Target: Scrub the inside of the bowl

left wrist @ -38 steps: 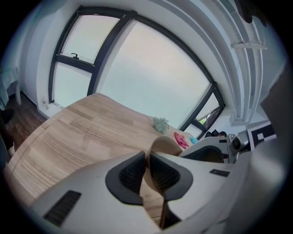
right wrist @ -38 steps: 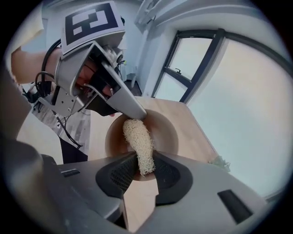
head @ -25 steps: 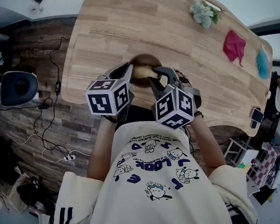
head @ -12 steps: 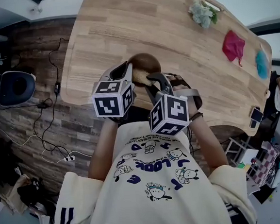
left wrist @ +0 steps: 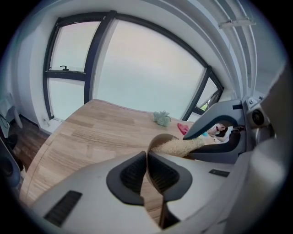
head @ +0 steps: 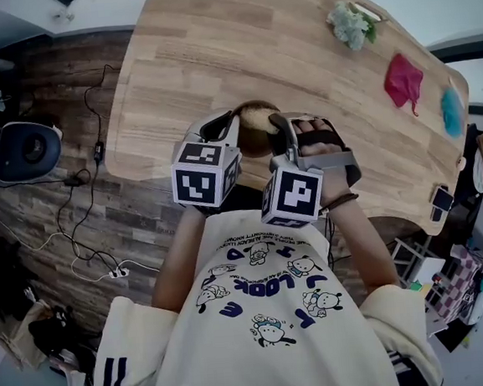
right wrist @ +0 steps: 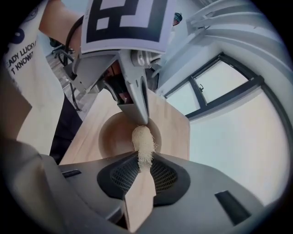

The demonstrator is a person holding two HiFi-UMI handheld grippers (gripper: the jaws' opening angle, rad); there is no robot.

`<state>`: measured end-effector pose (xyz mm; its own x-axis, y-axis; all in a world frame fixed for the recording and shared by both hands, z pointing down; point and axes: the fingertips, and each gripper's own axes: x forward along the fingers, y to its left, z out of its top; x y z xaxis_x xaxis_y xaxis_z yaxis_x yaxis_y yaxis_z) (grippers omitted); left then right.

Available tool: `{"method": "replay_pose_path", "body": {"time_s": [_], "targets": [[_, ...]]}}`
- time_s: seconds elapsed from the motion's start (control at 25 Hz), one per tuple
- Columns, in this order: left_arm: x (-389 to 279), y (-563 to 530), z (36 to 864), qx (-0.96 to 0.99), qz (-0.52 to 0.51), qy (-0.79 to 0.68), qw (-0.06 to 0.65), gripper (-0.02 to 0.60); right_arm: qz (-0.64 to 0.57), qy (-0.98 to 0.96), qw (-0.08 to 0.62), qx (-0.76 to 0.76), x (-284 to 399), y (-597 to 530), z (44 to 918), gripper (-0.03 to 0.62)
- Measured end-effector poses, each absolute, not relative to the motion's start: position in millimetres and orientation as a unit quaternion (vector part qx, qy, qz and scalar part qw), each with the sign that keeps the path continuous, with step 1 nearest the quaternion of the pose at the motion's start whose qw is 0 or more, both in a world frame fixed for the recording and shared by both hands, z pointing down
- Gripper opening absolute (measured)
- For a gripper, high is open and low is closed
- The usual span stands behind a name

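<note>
Left gripper (left wrist: 147, 156) clamps round brown wooden bowl's (right wrist: 112, 135) rim | right gripper (right wrist: 145, 160), jaws just closing, grips pale loofah scrubber (right wrist: 143, 140) inside bowl | risk: hard strokes could wrench rim loose

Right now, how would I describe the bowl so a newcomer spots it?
Find the wooden table; at its near edge the left gripper pinches the rim of a round brown bowl. It is the only hollow dish, with a pale fibrous scrubber poking in.
</note>
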<state>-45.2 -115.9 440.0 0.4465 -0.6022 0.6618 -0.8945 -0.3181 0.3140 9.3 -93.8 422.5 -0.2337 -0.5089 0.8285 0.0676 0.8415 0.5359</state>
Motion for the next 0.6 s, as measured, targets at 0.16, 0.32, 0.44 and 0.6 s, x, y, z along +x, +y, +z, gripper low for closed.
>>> {"method": "replay_pose_path", "body": {"time_s": [0.16,0.32,0.44,0.6], "targets": [[-49.2,-117.7,438.2,0.780,0.223,-0.485,0.327,0.044,-0.259,-0.722,0.635,0.089,10.9,-79.5,439.3,0.075],[-53.9,-121.8,434.2,0.780,0.220,-0.490,0.321,0.046,-0.244,-0.741,0.625,0.037,0.3,-58.8,450.9,0.075],[-54.8,-123.4,432.6,0.781,0.228,-0.492,0.308,0.046,-0.208,-0.764,0.610,0.017,-6.9,-46.6,452.4,0.075],[-54.6,-123.1,434.6,0.780,0.232,-0.495,0.305,0.046,-0.149,-0.799,0.582,0.012,-12.4,-40.7,444.4,0.075]]}}
